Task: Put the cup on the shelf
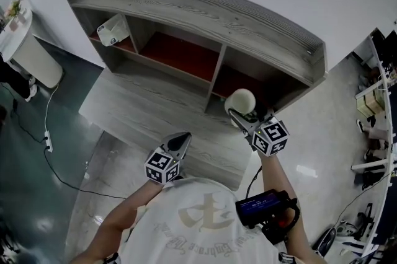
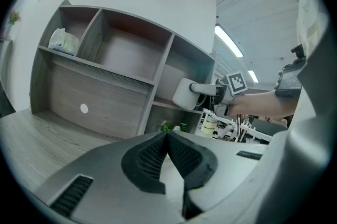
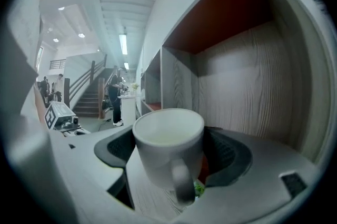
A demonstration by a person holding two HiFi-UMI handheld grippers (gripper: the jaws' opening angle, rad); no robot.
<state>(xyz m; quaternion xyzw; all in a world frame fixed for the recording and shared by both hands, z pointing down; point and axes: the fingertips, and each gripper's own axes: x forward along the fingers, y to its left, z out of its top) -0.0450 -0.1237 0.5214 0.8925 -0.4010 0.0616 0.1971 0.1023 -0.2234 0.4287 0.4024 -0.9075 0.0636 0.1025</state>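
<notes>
Shelf (image 1: pixel 205 8): three bays, standing at the back of the worktop (image 1: pixel 136 111)
Left bay: white packet (image 1: pixel 113 30)
Left gripper (image 1: pixel 181 141): pressed together, nothing in it, low over the worktop, well apart from the work
Cup (image 1: pixel 240 100): white, upright, handle toward the camera, pinched by the right gripper (image 1: pixel 243 119) at the mouth of the right bay (image 1: pixel 242 80), not yet set down
Step in hand, as judged: carry the cup in level, clear of divider and side wall, lower until the base sits flat, only then spread the gripper
</notes>
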